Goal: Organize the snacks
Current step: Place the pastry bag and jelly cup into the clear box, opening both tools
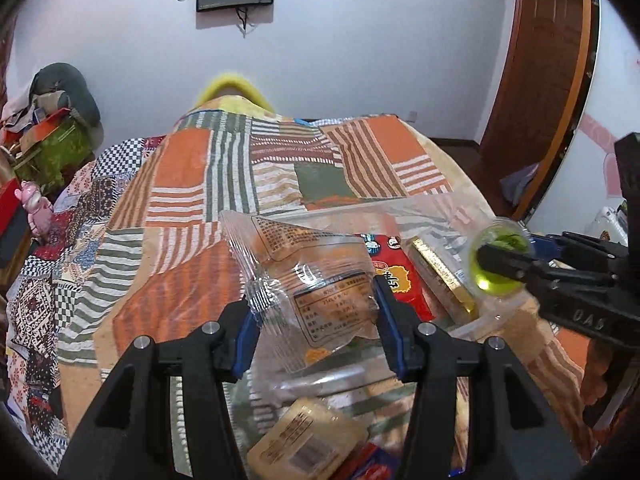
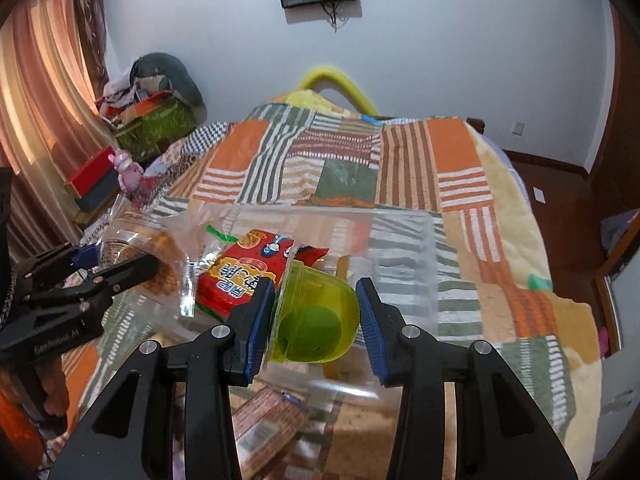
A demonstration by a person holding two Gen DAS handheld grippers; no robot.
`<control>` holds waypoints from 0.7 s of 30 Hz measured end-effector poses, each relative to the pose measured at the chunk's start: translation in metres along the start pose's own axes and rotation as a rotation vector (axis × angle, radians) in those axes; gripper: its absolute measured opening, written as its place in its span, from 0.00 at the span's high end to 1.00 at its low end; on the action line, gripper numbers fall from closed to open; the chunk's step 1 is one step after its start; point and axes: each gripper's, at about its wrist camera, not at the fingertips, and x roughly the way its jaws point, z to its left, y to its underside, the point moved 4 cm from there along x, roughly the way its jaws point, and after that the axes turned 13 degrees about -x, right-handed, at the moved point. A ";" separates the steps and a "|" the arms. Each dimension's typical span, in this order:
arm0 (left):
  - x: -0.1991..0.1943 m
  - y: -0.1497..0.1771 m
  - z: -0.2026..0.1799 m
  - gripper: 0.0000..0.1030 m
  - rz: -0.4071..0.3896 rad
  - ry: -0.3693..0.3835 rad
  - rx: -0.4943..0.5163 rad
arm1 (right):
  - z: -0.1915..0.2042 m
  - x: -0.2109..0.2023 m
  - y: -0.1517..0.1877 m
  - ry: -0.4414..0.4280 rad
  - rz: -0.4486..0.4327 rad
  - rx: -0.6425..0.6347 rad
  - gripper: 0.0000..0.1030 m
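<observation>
- Left tool [image 1: 316, 320]: both blue pads press the sides of a clear snack packet [image 1: 320, 280] with orange contents and a printed label; the packet is gripped and held above the near part of the clear bin [image 1: 424, 208].
- Right tool [image 2: 316, 312]: the pads sit against both sides of a green jelly cup [image 2: 316, 320], gripping it. The cup hangs over the bin interior, just beside the red packet.
- Bin contents, as visible: one red snack packet [image 2: 244, 276] and one gold-edged flat box [image 1: 444, 272] lie inside. The transparent walls make the bin outline hard to trace, so whether further items lie inside cannot be told.
- Items outside or at the near edge: one tan wrapped biscuit pack [image 1: 308, 440] lies below the left tool; whether it rests in the bin or on the bed [image 1: 180, 184] cannot be told. A red-and-blue wrapper edge shows beside it, too cropped to identify.
- Count: two tools, two held snacks (one clear packet, one green cup), one bin, one red packet, one gold box, one tan pack.
- Progress, as a judgement: the task appears partly done. Two snacks are stowed, two are in transit over the bin, and at least one near pack may remain to be sorted.
</observation>
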 end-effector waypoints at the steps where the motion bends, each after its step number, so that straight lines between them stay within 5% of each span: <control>1: 0.005 0.001 -0.001 0.50 0.008 -0.002 0.001 | 0.001 0.007 0.001 -0.002 0.014 -0.002 0.62; 11: 0.033 0.008 0.002 0.48 0.058 -0.011 -0.008 | 0.011 0.028 0.009 -0.029 0.089 -0.035 0.62; 17: 0.034 0.011 0.003 0.34 0.085 -0.025 -0.007 | 0.007 0.024 0.010 -0.045 0.099 -0.015 0.61; 21: 0.018 0.013 -0.001 0.30 0.068 -0.028 0.005 | 0.005 0.009 0.007 -0.038 0.074 -0.010 0.51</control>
